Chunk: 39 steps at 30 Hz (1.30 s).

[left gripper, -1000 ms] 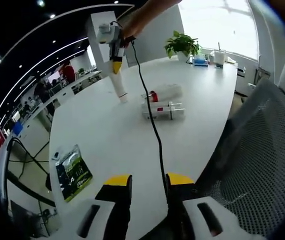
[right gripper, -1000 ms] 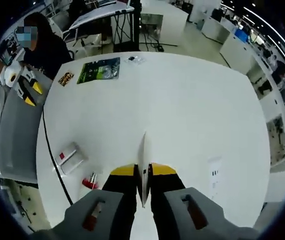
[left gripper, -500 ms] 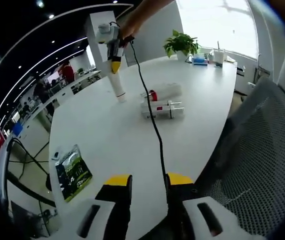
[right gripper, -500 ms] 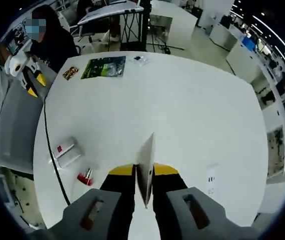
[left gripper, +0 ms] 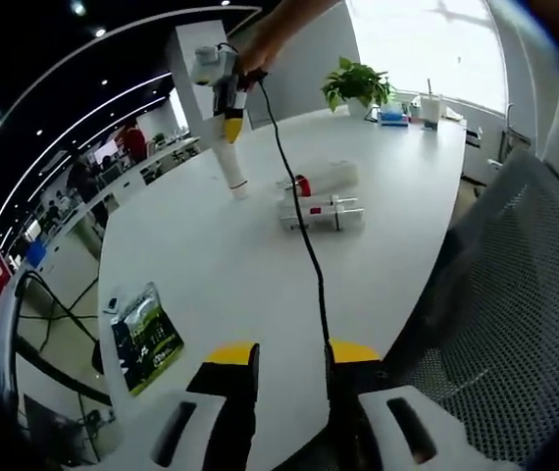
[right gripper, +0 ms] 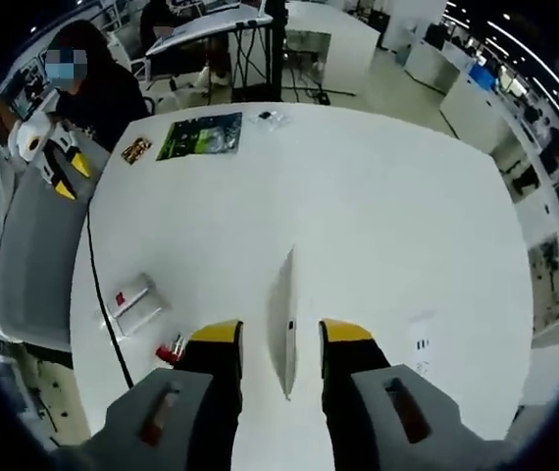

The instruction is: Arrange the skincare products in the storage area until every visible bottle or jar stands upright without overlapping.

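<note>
My right gripper [right gripper: 279, 334]: jaws apart, either side of a white tube [right gripper: 286, 314] standing upright on the white table [right gripper: 378, 216], neither jaw touching it. Left of it: a white box [right gripper: 130, 299] and a red-capped bottle [right gripper: 170, 350], both lying flat. Far edge: a green packet [right gripper: 200, 135]. My left gripper [right gripper: 52, 162] at upper left.

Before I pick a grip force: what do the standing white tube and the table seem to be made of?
The white tube looks like soft matte plastic: opaque, with a flat crimped edge that shows between the right gripper's open jaws, which is typical of squeeze tubes. The table looks like smooth white laminate or painted board with a faint sheen; its core cannot be told.
</note>
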### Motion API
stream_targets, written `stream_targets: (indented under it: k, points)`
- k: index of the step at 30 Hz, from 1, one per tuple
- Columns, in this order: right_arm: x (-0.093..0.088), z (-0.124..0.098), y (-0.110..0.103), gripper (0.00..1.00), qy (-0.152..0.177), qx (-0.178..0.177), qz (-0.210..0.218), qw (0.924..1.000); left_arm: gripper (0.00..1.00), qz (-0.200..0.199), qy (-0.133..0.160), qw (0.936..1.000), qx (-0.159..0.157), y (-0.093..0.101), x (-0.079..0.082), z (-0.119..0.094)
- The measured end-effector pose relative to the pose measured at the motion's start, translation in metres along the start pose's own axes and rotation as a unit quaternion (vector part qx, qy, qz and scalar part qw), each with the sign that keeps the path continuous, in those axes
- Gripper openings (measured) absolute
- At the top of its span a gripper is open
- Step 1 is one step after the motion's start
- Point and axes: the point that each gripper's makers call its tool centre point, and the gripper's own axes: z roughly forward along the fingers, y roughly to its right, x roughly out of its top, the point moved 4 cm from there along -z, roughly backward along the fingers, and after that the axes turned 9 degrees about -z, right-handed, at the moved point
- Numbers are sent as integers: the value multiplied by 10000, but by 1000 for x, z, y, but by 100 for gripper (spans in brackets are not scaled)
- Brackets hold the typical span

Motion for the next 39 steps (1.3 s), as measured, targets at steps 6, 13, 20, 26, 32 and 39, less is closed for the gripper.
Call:
stream_targets:
  k: [6,13,20,26,32,39]
  points:
    - [-19,-14,0,51,330,-538,1097,9920,27,24,9,10000,-7,1,0,0]
    - [-47,-43,-29,61,781,-1252,1807,9724,23,155,132,9996,-188,8,4,-1]
    - [-72,-59,-88,73,1062,-1556,2803,9412,23,224,247,9990,-296,13,9,-4]
    - [-83,-53,-147,78,1556,-1677,3689,9009,23,436,154,9977,-494,22,8,-2]
    - [-111,-46,-198,92,1139,-1671,3798,9027,24,460,197,9956,-788,34,11,-2]
    - [-137,-52,-226,90,560,-1743,3667,9122,24,525,207,9940,-931,38,13,-3]
